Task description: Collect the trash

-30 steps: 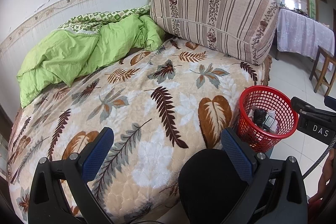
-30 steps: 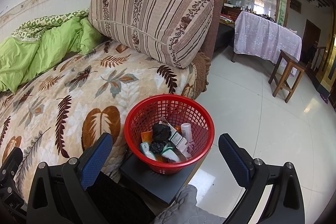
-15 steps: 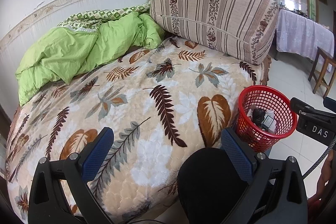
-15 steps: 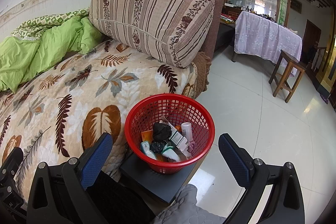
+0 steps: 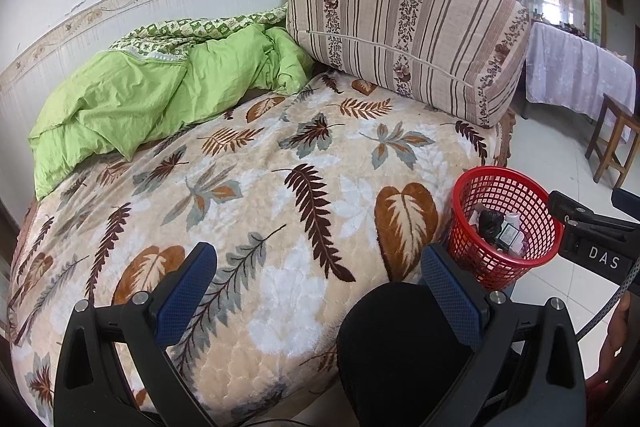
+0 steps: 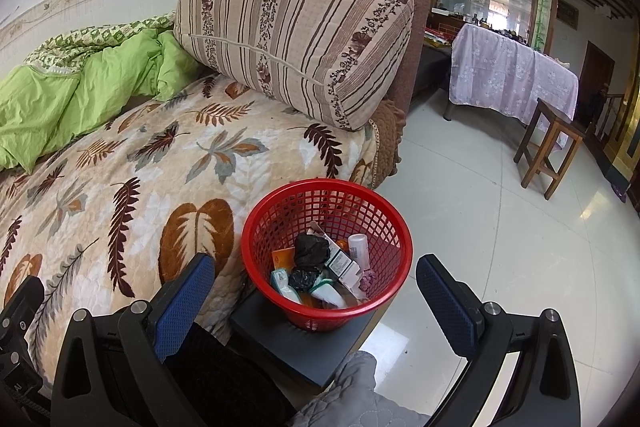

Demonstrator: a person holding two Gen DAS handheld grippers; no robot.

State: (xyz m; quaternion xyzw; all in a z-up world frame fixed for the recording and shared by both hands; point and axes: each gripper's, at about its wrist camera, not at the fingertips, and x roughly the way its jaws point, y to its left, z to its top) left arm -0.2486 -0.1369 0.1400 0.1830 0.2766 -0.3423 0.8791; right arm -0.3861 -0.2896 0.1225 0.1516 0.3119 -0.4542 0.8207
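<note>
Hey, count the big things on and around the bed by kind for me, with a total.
Red mesh trash basket: 1
Striped bolster cushion: 1
Green quilt: 1
Leaf-print blanket: 1
Wooden stool: 1
Cloth-covered table: 1
Total: 6

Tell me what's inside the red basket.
The red basket holds trash: crumpled black bags, a small white bottle, small cartons and an orange packet. Whatever lies beneath that pile is covered.
</note>
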